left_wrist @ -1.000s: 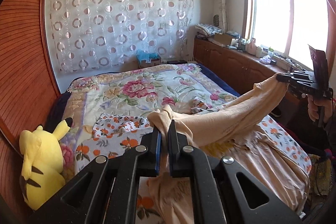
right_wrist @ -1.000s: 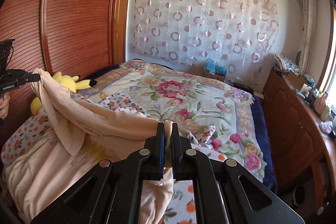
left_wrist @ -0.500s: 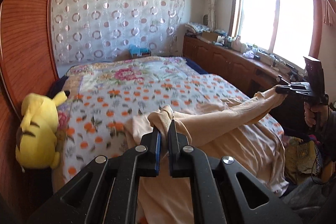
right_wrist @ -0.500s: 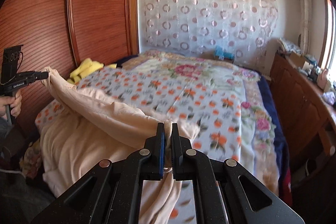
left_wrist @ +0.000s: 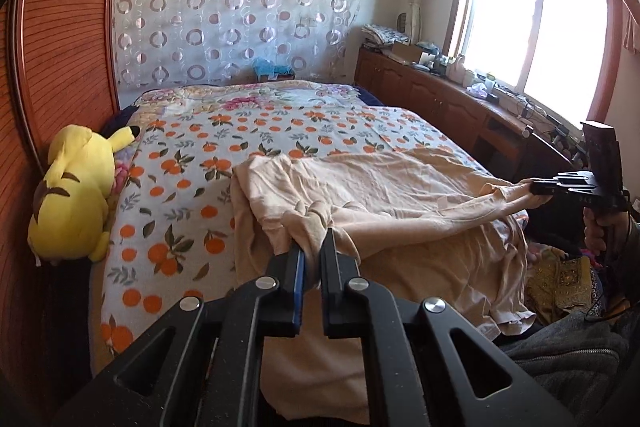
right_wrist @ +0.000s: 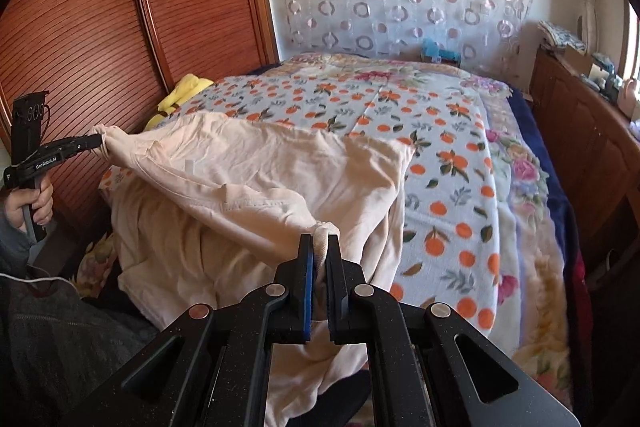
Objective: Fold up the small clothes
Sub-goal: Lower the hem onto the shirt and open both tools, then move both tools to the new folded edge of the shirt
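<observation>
The garment's (left_wrist: pixel 384 187) near hem hangs off the bed (left_wrist: pixel 280 131) edge, cut off below both grippers. An orange-print blanket (right_wrist: pixel 440 163) covers the bed, a yellow plush (left_wrist: pixel 74 195) against the wooden wardrobe (right_wrist: pixel 120 27). The left gripper (left_wrist: pixel 313 247) and right gripper (right_wrist: pixel 319 247) each pinch a bunched corner, the garment stretched taut between them.
</observation>
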`<state>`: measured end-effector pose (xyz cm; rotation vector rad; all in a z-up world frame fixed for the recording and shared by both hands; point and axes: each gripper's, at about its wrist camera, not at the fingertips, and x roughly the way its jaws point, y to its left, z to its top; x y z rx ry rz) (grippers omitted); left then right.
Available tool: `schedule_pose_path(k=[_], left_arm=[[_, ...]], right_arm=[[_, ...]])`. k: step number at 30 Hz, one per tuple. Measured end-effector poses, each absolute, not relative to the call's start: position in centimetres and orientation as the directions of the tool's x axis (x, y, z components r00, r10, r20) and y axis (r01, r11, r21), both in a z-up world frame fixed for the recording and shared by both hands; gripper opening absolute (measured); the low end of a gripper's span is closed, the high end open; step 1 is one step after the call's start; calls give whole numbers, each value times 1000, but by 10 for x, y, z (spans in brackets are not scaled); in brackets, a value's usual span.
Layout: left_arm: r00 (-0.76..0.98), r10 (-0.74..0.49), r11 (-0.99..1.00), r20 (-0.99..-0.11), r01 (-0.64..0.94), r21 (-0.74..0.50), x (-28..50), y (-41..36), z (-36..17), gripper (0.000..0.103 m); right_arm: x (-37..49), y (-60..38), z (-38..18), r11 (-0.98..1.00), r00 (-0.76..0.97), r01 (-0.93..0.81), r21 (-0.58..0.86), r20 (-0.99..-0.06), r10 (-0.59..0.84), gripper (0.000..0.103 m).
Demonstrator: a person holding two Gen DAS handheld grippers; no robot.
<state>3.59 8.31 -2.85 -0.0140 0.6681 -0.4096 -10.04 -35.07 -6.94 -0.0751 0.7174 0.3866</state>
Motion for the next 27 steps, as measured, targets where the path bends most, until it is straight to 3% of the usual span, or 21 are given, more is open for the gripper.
schedule_pose_path(k=[13, 15, 18, 20, 22, 23, 24, 27], left_arm=[[700, -301, 944, -648, 314, -99, 32, 81, -45, 7], [696, -290, 947, -657, 308, -91, 33, 79, -45, 12], [699, -290, 947, -653, 306, -93, 32, 80, -42, 31], [708, -290, 948, -644, 303, -93, 30, 81, -39, 51], [718, -273, 953, -640, 290, -81, 30, 82, -37, 59], [719, -271, 954, -640, 288, -80, 30, 83, -37, 72], [719, -272, 954, -639, 287, -83, 31, 84, -38, 78], [711, -264, 958, -652, 272, -90, 39, 85, -44, 81]], right_arm=[[-88, -354, -76, 927, 649, -369, 66, -696, 308, 5], [-89, -350, -83, 927, 649, -371, 60, -696, 306, 5], [-92, -342, -90, 925, 649, -375, 56, -697, 305, 5], [-95, -339, -93, 923, 646, -382, 54, -698, 309, 5], [-98, -338, -93, 919, 638, -391, 57, -703, 315, 5], [-99, -339, -93, 918, 636, -393, 57, -704, 317, 5], [-99, -339, -93, 917, 632, -396, 59, -706, 319, 8], [-99, -340, -90, 914, 631, -400, 69, -703, 329, 15]])
